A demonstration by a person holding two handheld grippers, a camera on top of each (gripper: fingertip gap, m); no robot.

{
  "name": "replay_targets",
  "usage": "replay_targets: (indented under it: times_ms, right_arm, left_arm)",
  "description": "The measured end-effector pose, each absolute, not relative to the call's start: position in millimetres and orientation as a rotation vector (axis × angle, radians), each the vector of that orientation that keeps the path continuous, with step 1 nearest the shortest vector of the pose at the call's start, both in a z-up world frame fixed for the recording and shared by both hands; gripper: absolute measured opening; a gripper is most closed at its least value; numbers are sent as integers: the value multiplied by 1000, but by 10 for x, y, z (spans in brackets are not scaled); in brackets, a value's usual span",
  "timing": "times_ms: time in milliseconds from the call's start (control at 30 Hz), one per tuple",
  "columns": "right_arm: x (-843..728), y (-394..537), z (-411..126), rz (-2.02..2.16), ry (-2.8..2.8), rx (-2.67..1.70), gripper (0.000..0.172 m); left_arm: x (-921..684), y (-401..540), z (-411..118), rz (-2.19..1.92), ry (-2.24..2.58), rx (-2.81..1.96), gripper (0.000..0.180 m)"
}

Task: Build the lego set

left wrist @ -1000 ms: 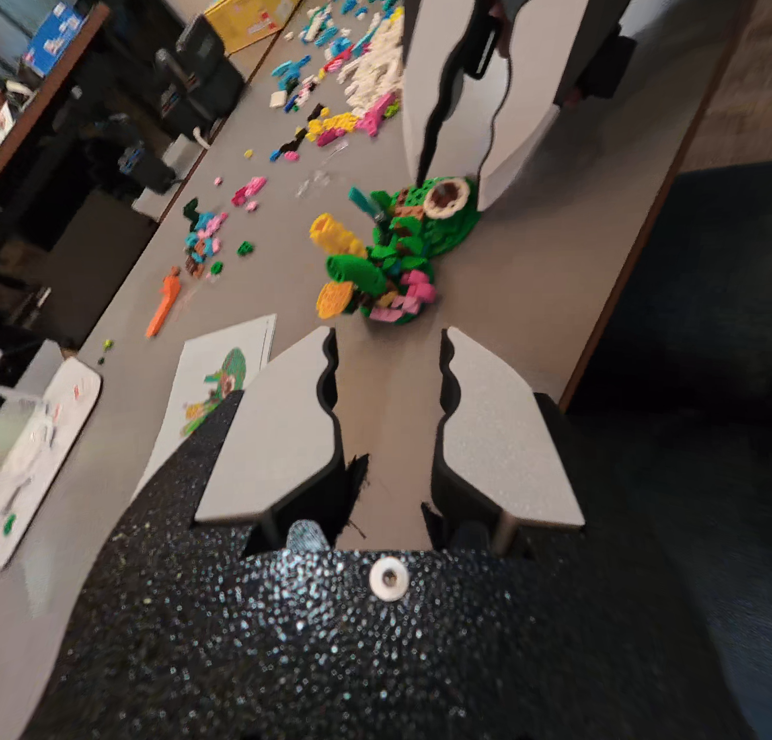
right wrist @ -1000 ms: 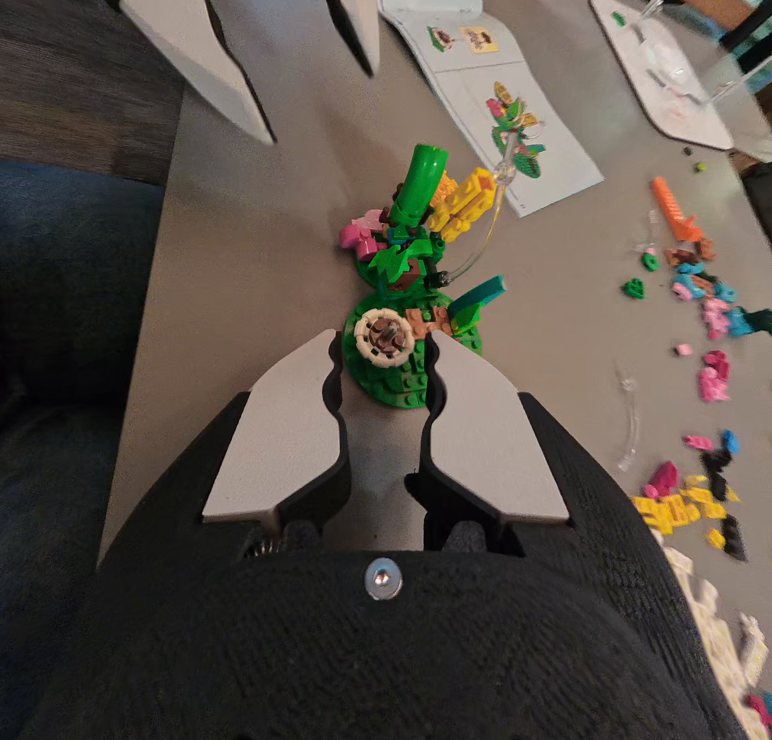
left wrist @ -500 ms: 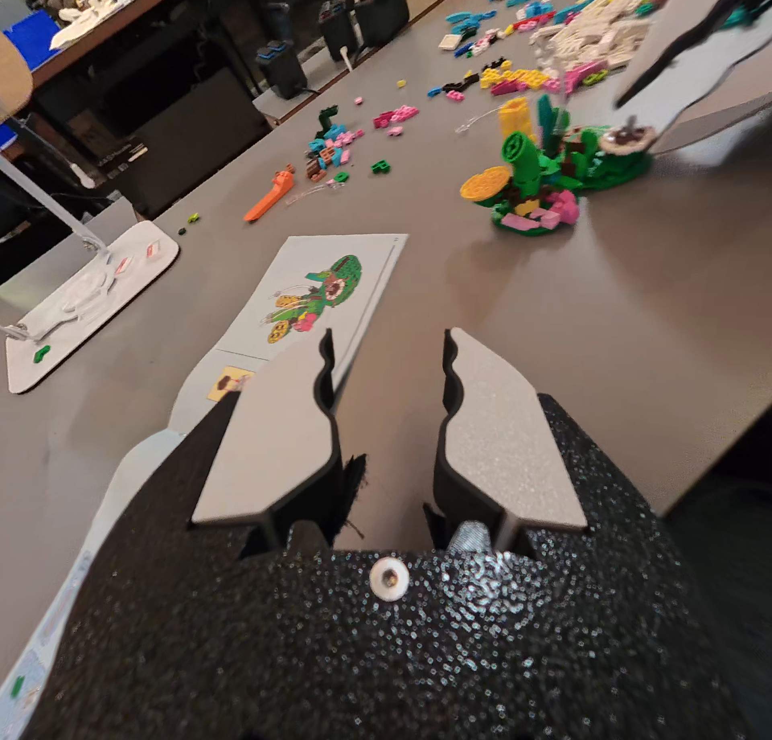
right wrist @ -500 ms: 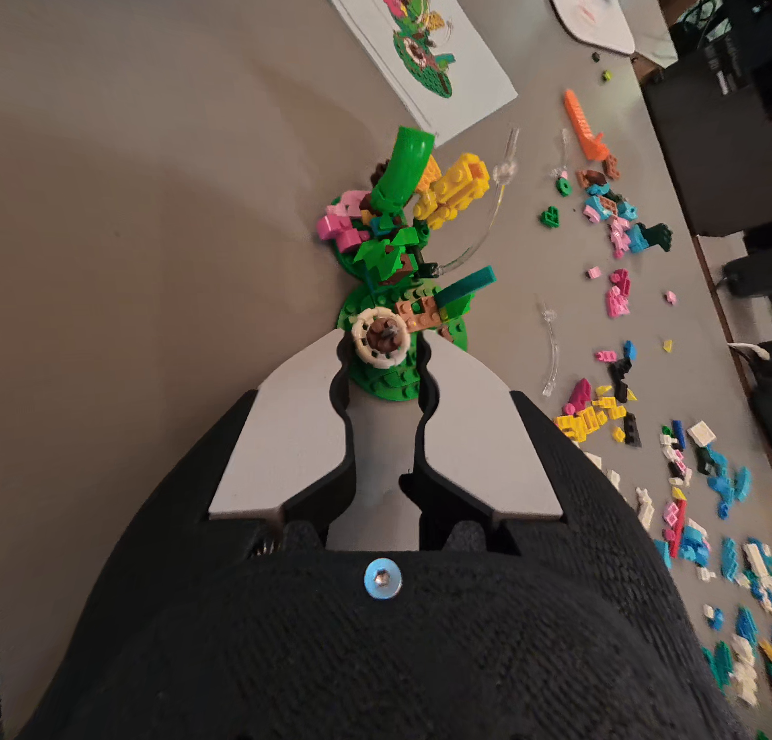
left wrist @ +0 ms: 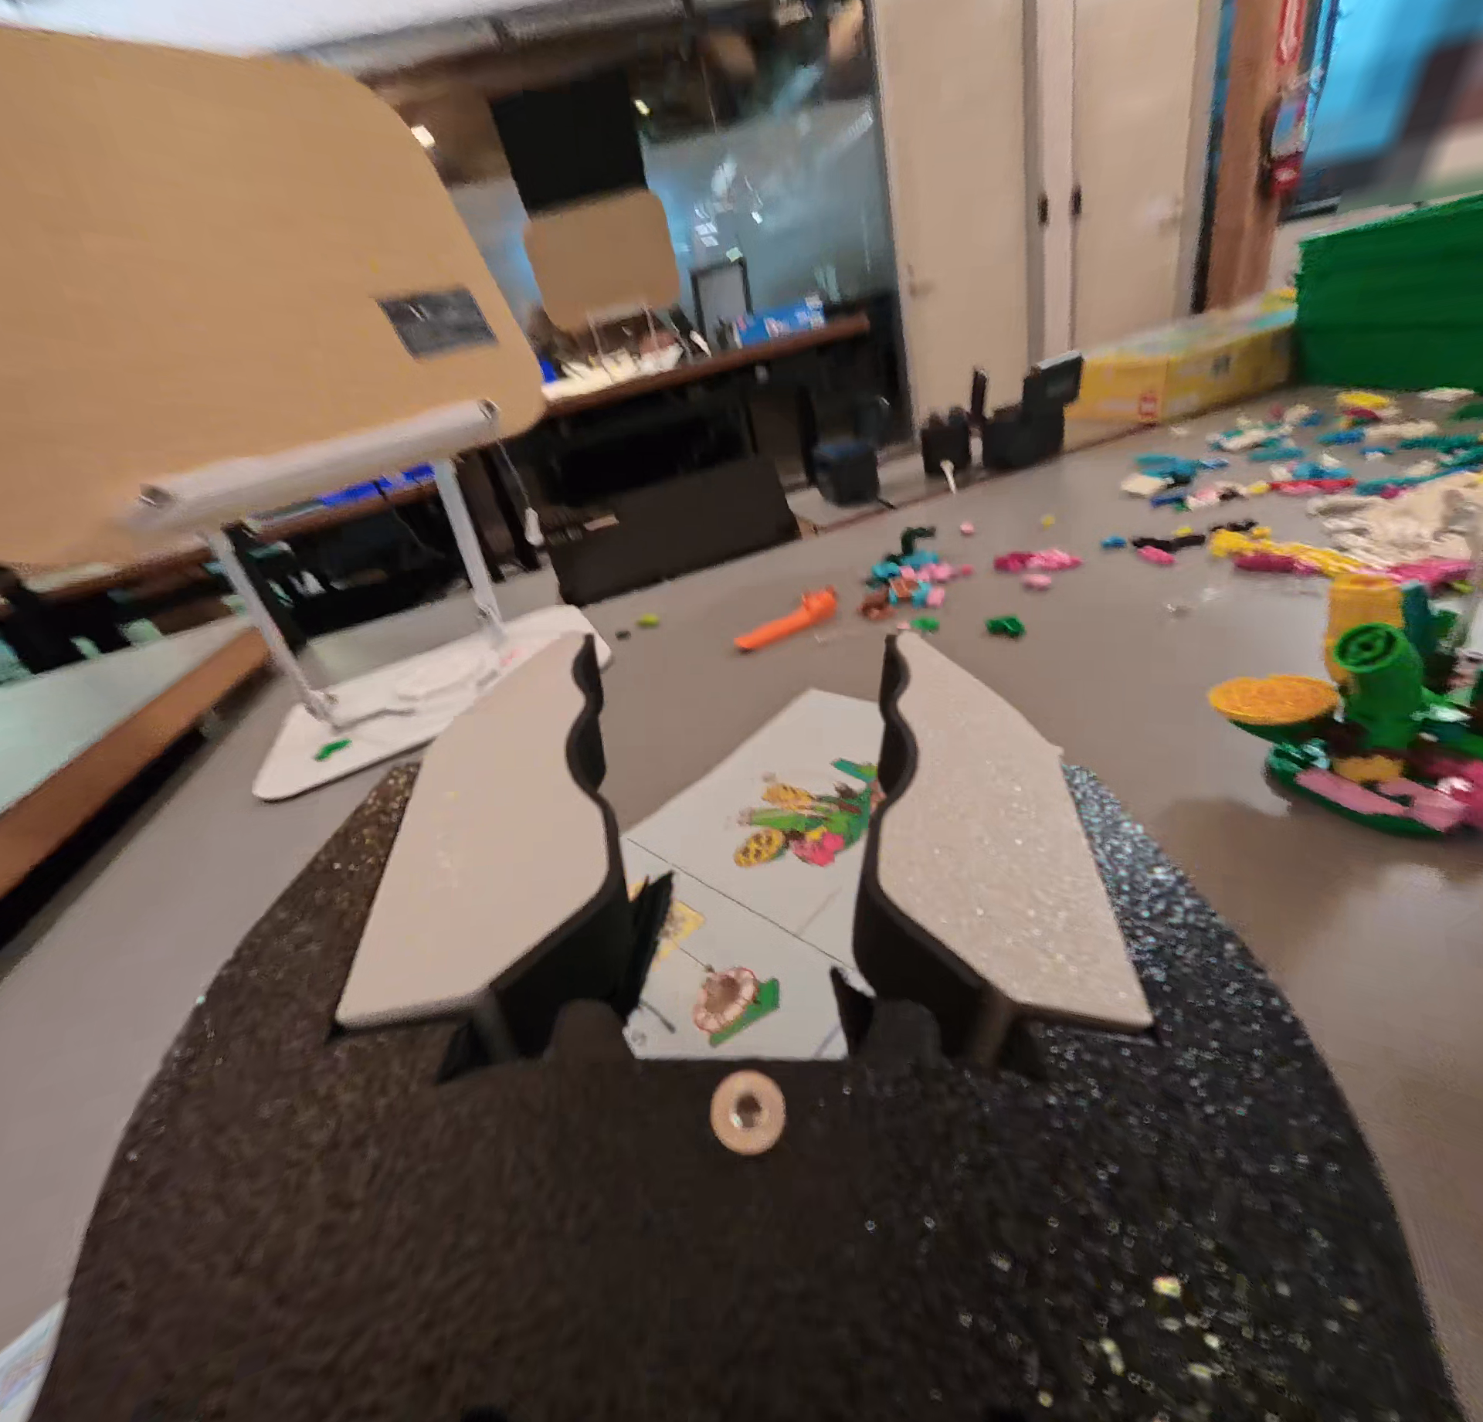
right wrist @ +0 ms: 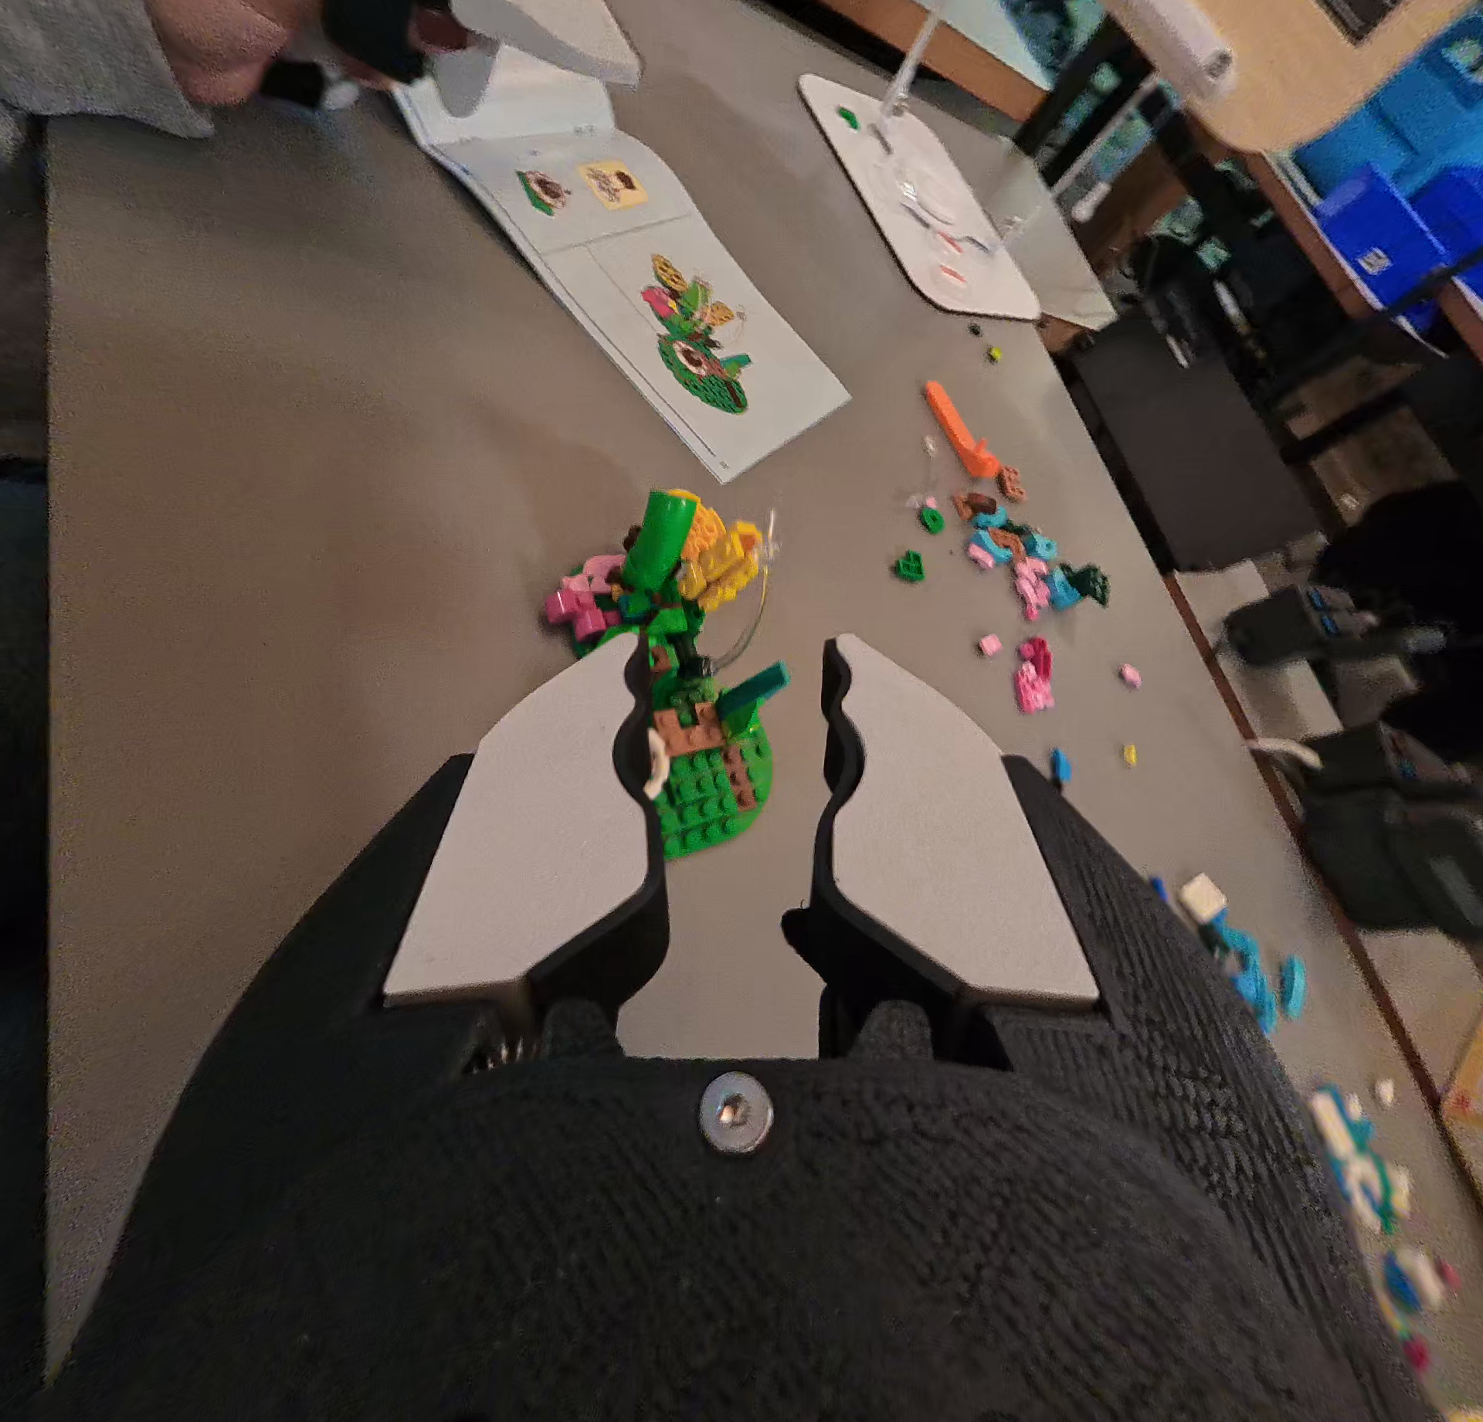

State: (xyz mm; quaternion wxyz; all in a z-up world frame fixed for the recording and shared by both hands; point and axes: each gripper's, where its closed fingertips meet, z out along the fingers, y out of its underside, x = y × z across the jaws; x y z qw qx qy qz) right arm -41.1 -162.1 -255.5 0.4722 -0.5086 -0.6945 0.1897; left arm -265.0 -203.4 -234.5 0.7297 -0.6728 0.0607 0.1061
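Observation:
A brick model [right wrist: 706, 773] with a green base, green tube, yellow and pink parts stands on the grey table [right wrist: 281, 501]. My right gripper [right wrist: 734, 645] hovers over it, open. Its left finger [right wrist: 554, 782] covers the model's left side, where a white round piece [right wrist: 654, 765] peeks out. Its right finger [right wrist: 923, 782] stands apart from the model. My left gripper [left wrist: 738, 661] is open and empty above the open instruction booklet [left wrist: 770, 806]. The model [left wrist: 1380, 741] lies to its right. The left gripper [right wrist: 513, 19], held by a hand [right wrist: 225, 11], shows at the top left over the booklet [right wrist: 642, 276].
An orange brick separator [right wrist: 959, 436] and loose coloured bricks [right wrist: 1027, 565] lie right of the model; more lie at the far right [left wrist: 1284, 485]. A white stand base [left wrist: 417, 709] with clear legs holds a tan board [left wrist: 201, 276]. A yellow box [left wrist: 1180, 372] stands behind. It is some 25 centimeters from my left tips to the orange brick separator [right wrist: 959, 436]. The left camera catches it too, in the left wrist view [left wrist: 795, 623].
My left gripper swung away from the model to over the booklet and opened wider. My right gripper's fingers narrowed around the white round piece, then spread again and shifted right.

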Motion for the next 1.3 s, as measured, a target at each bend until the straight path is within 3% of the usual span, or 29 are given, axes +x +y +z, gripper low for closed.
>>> replay_targets:
  times_ms: [133,300,433,567,833,1300]
  right_arm:
    - [-793,-1578,-2419,499,-1894,-1148,36]
    - [-1492,-1376,-2442,548,-2161,-1119,34]
    - [-2018,-1203,-2718,514,-2373,-1124,38]
    - [-2329,-1033,-3134,419,-2558,-1180,42]
    - [-2599,-786,-3412,401,-2660,-1280,52]
    - [-2584,-745,-3461,350,-2708,-1304,42]
  left_arm:
    - [-2548,-2085,-2254,173,137,-1414,60]
    - [-2666,-2068,-2352,175,77,-1481,38]
    - [-2728,-2073,-2336,167,49,-1467,25]
    - [-2859,-2077,-2362,249,-15,-1492,0]
    - [-2899,-1997,-2509,354,-9,-1610,0]
    - [-2830,-1957,-2562,358,44,-1645,0]
